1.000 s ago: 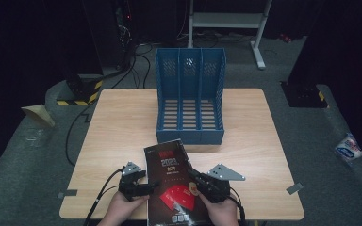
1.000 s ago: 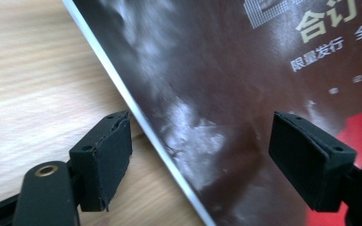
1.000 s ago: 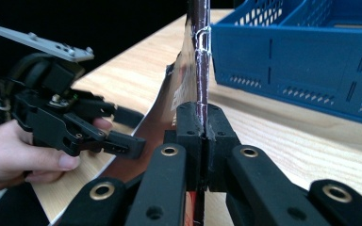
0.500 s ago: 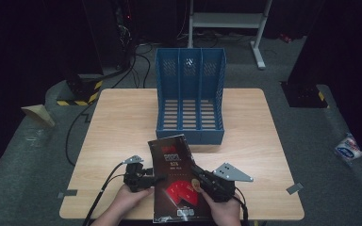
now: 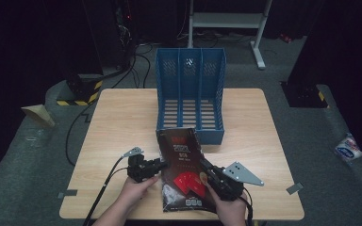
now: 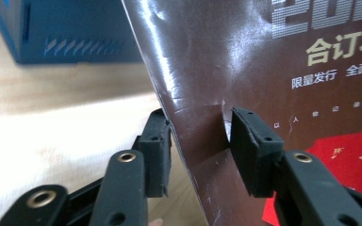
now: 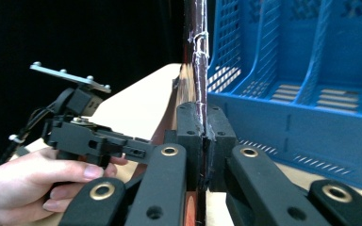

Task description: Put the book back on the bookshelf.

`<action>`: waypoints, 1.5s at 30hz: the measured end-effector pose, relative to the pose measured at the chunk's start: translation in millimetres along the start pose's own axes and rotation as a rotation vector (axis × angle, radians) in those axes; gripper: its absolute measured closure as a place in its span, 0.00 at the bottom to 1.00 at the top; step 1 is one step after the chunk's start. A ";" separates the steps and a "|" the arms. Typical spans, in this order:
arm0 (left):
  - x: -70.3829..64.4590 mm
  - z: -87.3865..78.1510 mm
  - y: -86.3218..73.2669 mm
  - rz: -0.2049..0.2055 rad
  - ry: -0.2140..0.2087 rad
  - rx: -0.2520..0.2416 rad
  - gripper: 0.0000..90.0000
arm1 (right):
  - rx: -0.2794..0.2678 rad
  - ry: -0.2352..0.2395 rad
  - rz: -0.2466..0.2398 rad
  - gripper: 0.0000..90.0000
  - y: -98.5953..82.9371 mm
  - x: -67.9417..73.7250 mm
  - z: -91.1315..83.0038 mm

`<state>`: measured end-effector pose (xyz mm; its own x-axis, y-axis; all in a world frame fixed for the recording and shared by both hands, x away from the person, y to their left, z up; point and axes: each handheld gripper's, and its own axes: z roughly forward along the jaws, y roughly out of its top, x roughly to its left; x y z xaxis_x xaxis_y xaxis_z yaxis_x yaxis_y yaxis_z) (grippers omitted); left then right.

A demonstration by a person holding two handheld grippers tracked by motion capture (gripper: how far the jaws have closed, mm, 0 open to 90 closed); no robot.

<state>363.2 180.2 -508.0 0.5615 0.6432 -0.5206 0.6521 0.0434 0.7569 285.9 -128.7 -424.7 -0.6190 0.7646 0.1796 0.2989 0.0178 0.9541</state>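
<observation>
Dark brown and glossy, a single magazine [image 5: 183, 172] with white lettering and red cards printed on its cover is the one loose item on the wooden table [image 5: 118, 122], held between two grippers near the table's front edge. The left gripper [image 5: 161, 164], held in the person's left hand [image 5: 133, 189], meets the magazine's left edge; in the left gripper view its two jaws stand apart with the cover's edge passing between them, one pad behind the page and the other pad [image 6: 250, 141] in front of the cover, a gap showing on each side. The right gripper [image 5: 203, 165], gripped by the right hand [image 5: 230, 210], comes in at the magazine's right edge; in the right gripper view its jaws are pressed together on the thin edge of the magazine [image 7: 195, 70], which rises upright between them. Beyond the magazine, its far end just short of or touching it, stands one blue plastic file rack [image 5: 190, 89] with three upright slots, perforated walls and a slatted floor; nothing lies in any of its slots.
</observation>
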 end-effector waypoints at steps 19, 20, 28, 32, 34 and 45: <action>-21.0 -35.7 -9.0 0.229 0.202 -0.059 0.55 | -0.155 -0.125 -0.058 0.96 23.2 -6.5 -18.9; -20.1 -38.1 -10.9 0.238 0.217 -0.062 0.55 | -0.164 -0.132 -0.058 0.96 24.6 -6.9 -20.8; -14.8 -47.4 -25.2 0.276 0.311 -0.092 0.57 | -0.213 -0.196 -0.067 0.96 31.2 -14.2 -34.8; -10.5 -43.0 -33.4 0.287 0.339 -0.072 0.57 | -0.228 -0.218 -0.064 0.96 33.7 -17.6 -42.1; -7.4 -39.0 -37.9 0.293 0.345 -0.048 0.57 | -0.246 -0.250 -0.071 0.96 36.0 -21.3 -52.0; -4.2 -34.0 -39.8 0.272 0.311 -0.008 0.57 | -0.300 -0.411 -0.089 0.96 44.5 -46.1 -93.5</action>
<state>317.5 201.7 -522.6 0.5310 0.8326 -0.1576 0.4964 -0.1550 0.8541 259.8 -223.4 -368.0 -0.2781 0.9596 0.0432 -0.0009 -0.0452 0.9990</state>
